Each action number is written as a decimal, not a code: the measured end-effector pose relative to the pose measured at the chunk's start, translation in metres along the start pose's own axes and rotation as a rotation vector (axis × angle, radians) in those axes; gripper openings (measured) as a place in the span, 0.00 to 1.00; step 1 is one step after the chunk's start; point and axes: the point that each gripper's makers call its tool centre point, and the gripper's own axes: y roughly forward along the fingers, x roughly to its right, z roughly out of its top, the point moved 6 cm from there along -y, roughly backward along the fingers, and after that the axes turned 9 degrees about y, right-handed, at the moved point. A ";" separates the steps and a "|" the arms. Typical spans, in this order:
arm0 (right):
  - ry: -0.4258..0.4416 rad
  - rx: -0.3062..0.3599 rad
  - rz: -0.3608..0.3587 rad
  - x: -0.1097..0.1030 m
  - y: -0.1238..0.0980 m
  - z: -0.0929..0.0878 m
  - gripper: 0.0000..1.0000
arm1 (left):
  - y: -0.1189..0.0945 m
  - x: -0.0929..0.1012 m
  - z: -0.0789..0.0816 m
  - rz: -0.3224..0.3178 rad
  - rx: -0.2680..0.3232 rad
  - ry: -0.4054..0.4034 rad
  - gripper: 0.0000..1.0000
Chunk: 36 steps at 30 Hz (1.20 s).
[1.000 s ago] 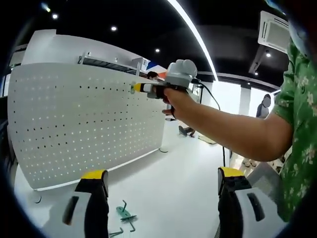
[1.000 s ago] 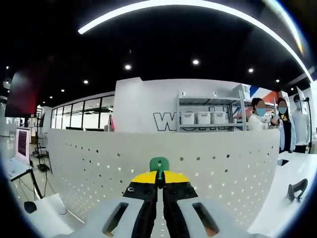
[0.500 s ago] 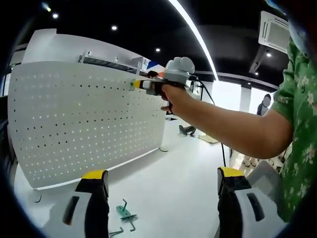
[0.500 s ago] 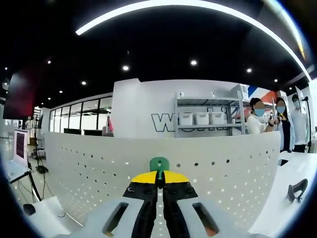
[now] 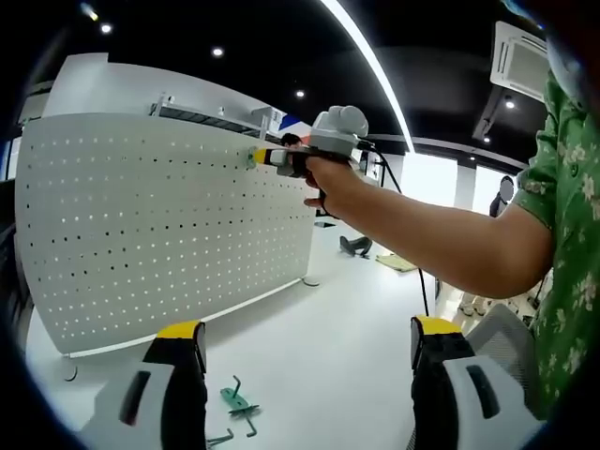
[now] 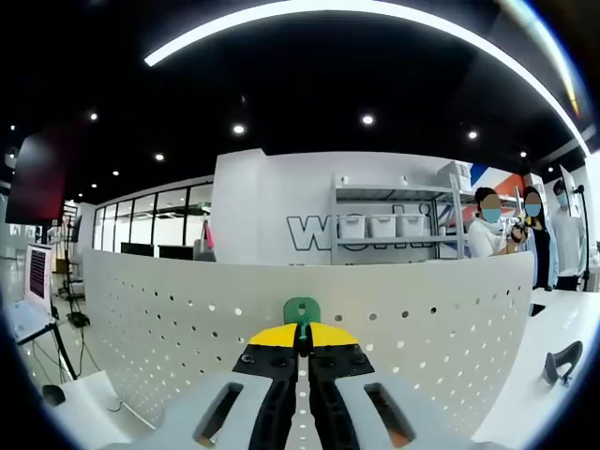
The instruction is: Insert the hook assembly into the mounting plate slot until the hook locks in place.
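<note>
A white perforated mounting plate (image 5: pixel 159 234) stands upright on the white table (image 5: pixel 319 356). In the left gripper view, a person's hand holds my right gripper (image 5: pixel 267 157) against the plate's upper edge, with a green hook (image 5: pixel 251 157) at its tip. In the right gripper view, the right gripper (image 6: pixel 301 334) is shut on that green hook (image 6: pixel 301 309), close in front of the plate (image 6: pixel 422 319). My left gripper (image 5: pixel 307 333) is low over the table, jaws wide apart and nothing between them. Spare green hooks (image 5: pixel 239 408) lie on the table between its jaws.
The person's arm (image 5: pixel 441 244) crosses the left gripper view from the right. Behind the plate are a shelf with bins (image 6: pixel 389 225) and several people (image 6: pixel 525 244). A black object (image 6: pixel 562 361) sits on the table at right, a screen (image 6: pixel 42 272) at far left.
The right gripper with the hook has edged slightly closer to the plate's upper edge. The left gripper has stayed where it was.
</note>
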 end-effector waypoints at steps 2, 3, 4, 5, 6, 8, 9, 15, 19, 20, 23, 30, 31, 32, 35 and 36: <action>-0.001 0.000 0.001 0.000 0.001 0.000 0.01 | 0.000 0.000 0.000 -0.002 0.001 -0.001 0.92; -0.003 -0.001 0.001 0.000 0.001 0.000 0.01 | 0.001 0.000 0.000 -0.002 0.001 -0.001 0.92; -0.002 -0.001 0.002 -0.001 0.001 0.000 0.01 | 0.001 0.000 0.000 -0.002 0.001 0.000 0.92; -0.002 -0.001 0.002 0.000 0.001 -0.001 0.01 | 0.001 0.000 0.000 -0.002 0.000 -0.001 0.92; -0.002 -0.001 0.001 0.000 0.001 -0.001 0.01 | 0.001 -0.001 0.000 -0.002 0.000 -0.001 0.92; -0.001 0.000 0.000 0.000 0.001 -0.001 0.01 | 0.001 -0.001 0.000 -0.001 -0.001 -0.001 0.92; 0.000 0.001 0.000 0.000 0.001 0.000 0.01 | 0.000 -0.001 0.000 -0.001 -0.001 -0.001 0.92; 0.000 -0.005 0.002 0.000 0.002 -0.001 0.01 | 0.000 -0.002 -0.001 0.000 -0.001 -0.003 0.92; -0.006 -0.001 0.003 -0.001 0.001 0.001 0.01 | 0.000 -0.001 -0.001 -0.001 -0.001 -0.003 0.92; -0.006 -0.004 0.003 -0.001 0.001 0.000 0.01 | 0.000 -0.001 -0.002 -0.002 -0.004 -0.001 0.92; -0.001 -0.013 0.000 0.000 0.002 -0.002 0.01 | 0.000 -0.001 -0.003 -0.004 -0.006 -0.003 0.91; -0.011 -0.016 0.005 -0.002 0.001 -0.002 0.01 | 0.000 -0.002 -0.001 -0.005 -0.001 -0.003 0.91; -0.010 -0.015 0.006 -0.002 0.001 -0.002 0.01 | 0.000 -0.002 -0.001 -0.005 -0.001 -0.002 0.91; -0.010 -0.013 0.005 -0.002 0.000 -0.001 0.01 | 0.000 -0.002 -0.001 -0.006 -0.002 -0.002 0.91; -0.013 -0.018 0.006 -0.001 -0.001 -0.001 0.01 | -0.001 0.000 0.000 -0.006 0.001 -0.001 0.91; -0.017 -0.022 0.006 -0.002 -0.002 -0.001 0.01 | -0.001 0.001 0.000 -0.009 -0.002 0.001 0.91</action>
